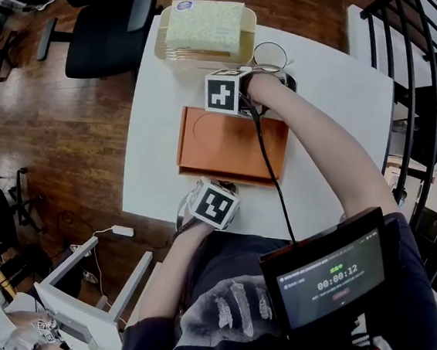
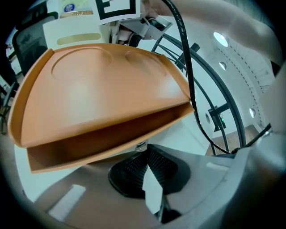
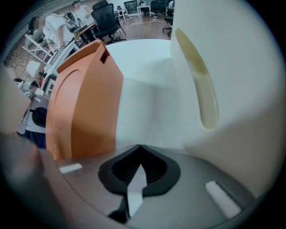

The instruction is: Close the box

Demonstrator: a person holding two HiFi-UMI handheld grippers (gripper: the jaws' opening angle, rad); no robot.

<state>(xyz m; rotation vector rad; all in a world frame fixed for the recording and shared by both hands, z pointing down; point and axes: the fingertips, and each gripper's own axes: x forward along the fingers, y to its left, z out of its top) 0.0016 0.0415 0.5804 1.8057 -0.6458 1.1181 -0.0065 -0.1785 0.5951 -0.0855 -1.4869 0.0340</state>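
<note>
Both jaws of my left claw [image 2: 141,146] are pressing together in the left gripper view, clenched on nothing. The orange box [image 2: 103,98] is lying just ahead of the tips and filling the frame above them, with two round recesses in its top. I cannot tell whether the tips are touching its front wall. A black cable [image 2: 187,71] is arcing past on the claw's right.

Switching to the right gripper view, I am seeing my right claw [image 3: 140,148] with its jaws pinched tight too, nothing between them. The box is sitting close on this claw's left and a cream container [image 3: 223,80] close on its right. The white surface [image 3: 147,85] is running ahead between the two.

Looking down through the head view, I am finding the box flat between the two claws, looking closed from above. A glass [image 1: 270,55] is standing just beyond the right claw.
</note>
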